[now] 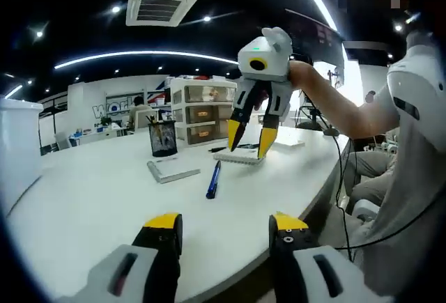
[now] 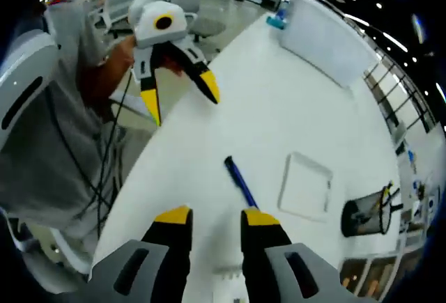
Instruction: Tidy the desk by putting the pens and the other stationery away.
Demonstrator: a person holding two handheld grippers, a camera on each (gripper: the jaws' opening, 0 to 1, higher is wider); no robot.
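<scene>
A blue pen (image 1: pixel 213 179) (image 2: pixel 240 180) lies on the white desk (image 1: pixel 90 205) between the two grippers. Beside it rests a flat white pad (image 1: pixel 172 172) (image 2: pixel 305 186), and a black mesh pen holder (image 1: pixel 163 138) (image 2: pixel 366 212) stands past that. My left gripper (image 1: pixel 225 223) (image 2: pixel 180 97) is open and empty, near the desk's edge. My right gripper (image 2: pixel 217 218) (image 1: pixel 251 139) hangs open above a white notepad (image 1: pixel 240 155), tips pointing down, nothing between them.
White stacked drawers (image 1: pixel 198 111) stand at the desk's far side. A tall white bin (image 1: pixel 17 143) (image 2: pixel 334 38) sits at one end with a blue bottle (image 2: pixel 280 16) near it. The person's hand (image 1: pixel 306 73), body and trailing cables are along the curved desk edge.
</scene>
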